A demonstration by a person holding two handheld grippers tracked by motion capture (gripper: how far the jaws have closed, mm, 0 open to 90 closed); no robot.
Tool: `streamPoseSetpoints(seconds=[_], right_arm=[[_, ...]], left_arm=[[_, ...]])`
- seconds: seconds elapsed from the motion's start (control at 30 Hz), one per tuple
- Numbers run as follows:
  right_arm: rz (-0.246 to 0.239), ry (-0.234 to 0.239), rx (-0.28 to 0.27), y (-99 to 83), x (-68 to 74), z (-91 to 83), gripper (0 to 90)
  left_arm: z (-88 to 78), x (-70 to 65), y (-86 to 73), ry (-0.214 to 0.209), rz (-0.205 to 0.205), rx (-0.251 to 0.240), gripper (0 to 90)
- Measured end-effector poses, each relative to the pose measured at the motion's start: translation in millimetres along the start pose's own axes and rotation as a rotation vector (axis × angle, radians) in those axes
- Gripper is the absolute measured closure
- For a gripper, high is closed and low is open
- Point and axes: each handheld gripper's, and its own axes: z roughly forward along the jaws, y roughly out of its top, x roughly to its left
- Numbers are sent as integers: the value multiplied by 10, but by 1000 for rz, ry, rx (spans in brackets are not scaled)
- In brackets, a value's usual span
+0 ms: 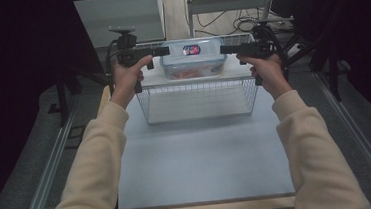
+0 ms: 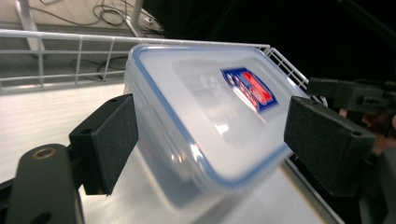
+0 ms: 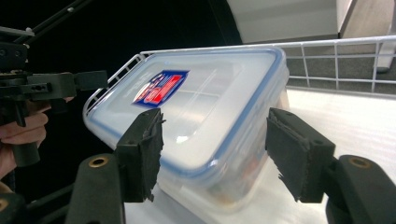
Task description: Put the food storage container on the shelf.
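A clear plastic container (image 1: 192, 59) with a blue-rimmed lid and a red and blue label sits at the far end of a white wire basket (image 1: 199, 114). Something reddish lies inside it. My left gripper (image 1: 164, 50) points at its left end and my right gripper (image 1: 224, 49) at its right end. In the left gripper view the jaws (image 2: 210, 140) stand open either side of a corner of the container (image 2: 201, 93), pads off it. In the right gripper view the jaws (image 3: 215, 149) are also open around the opposite corner (image 3: 210, 93). Each view shows the other gripper beyond the box.
The basket stands at the far end of a pale table (image 1: 203, 158), with bare tabletop between it and the near edge. Metal rails (image 1: 52, 160) run along both sides. Dark curtains flank the table, and cables (image 1: 247, 22) lie on the floor behind.
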Motion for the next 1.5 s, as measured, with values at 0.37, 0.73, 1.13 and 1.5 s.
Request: streamPoseSetpoints(seconds=[0.37, 0.73, 1.13, 1.5], right_arm=[[-93, 91, 14, -442, 63, -363, 293], [-207, 116, 41, -1051, 196, -591, 253], [-262, 134, 88, -2001, 182, -808, 218], [-225, 152, 142, -2427, 104, -717, 208]], left_arm=[[-311, -216, -578, 25, 113, 28, 162], [-474, -420, -1305, -54, 156, 56, 168], [-412, -379, -2245, -66, 168, 124, 179], [-337, -374, -2456, -57, 162, 168, 182]])
